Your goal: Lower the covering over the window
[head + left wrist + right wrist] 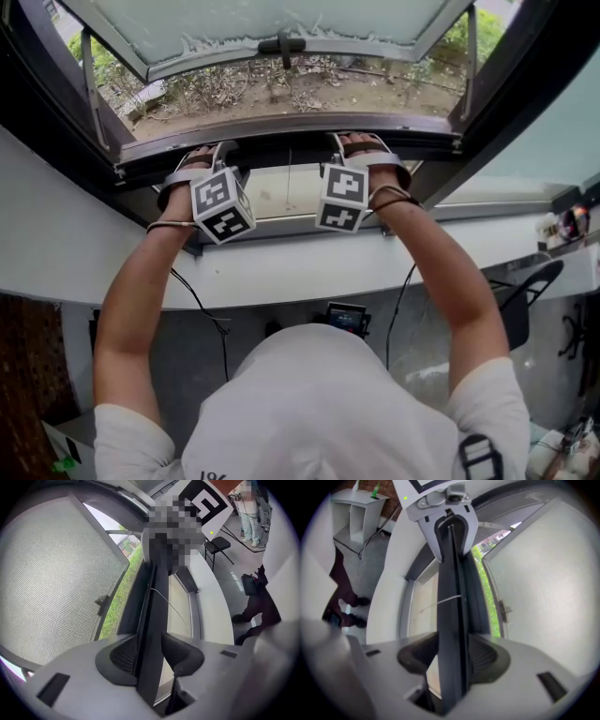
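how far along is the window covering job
Done: the left gripper and right gripper each have fingers closed on the dark rail. In hand: they hold that rail across the window. Left: the opening beyond the rail is uncovered, with the ground outside in plain sight, so the lowering looks mostly ahead.

A grey floor [187, 356] below the curved white window ledge [56, 253] carries a black chair [516, 309], a white shelf unit [358, 513] and a person standing in dark shoes [356, 603].
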Motion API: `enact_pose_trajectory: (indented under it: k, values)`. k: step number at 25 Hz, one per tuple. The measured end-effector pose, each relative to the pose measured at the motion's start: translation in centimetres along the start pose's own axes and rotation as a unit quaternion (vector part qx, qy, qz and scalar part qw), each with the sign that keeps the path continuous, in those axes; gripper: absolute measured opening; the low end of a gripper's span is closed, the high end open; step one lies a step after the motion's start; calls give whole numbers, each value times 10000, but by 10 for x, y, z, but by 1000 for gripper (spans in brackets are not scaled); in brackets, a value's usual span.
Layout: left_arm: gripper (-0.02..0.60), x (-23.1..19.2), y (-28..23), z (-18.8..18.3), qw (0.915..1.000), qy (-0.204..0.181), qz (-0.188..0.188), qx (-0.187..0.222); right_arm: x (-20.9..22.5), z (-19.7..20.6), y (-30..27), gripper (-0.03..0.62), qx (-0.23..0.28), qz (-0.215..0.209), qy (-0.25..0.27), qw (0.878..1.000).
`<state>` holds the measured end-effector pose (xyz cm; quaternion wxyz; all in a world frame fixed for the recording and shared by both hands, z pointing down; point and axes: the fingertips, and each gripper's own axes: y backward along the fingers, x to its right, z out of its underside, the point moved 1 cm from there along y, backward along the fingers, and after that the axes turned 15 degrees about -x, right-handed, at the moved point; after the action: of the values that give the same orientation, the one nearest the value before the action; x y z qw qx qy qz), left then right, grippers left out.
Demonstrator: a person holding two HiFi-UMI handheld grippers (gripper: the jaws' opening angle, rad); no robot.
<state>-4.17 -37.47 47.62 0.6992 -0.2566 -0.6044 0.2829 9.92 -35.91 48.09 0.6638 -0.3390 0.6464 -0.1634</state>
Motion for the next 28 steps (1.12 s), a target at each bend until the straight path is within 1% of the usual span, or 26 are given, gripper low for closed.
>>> enact_pose_trajectory:
  k: [6, 11, 19, 28]
  values:
    - [166, 1, 6, 0, 9995, 263, -36, 158, -2, 0, 0, 195, 80, 20, -35, 10000]
    - [166, 2, 12, 1, 9986, 459, 67, 265, -2, 1, 0, 196, 69, 33, -40, 10000]
    - [166, -2, 12, 8, 9983, 531, 85, 214, -2, 2, -1, 196, -33, 21, -15, 10000]
    - [166, -5, 12, 3, 9980, 564, 114, 262, -2, 7, -2, 196, -122, 40, -78, 9999]
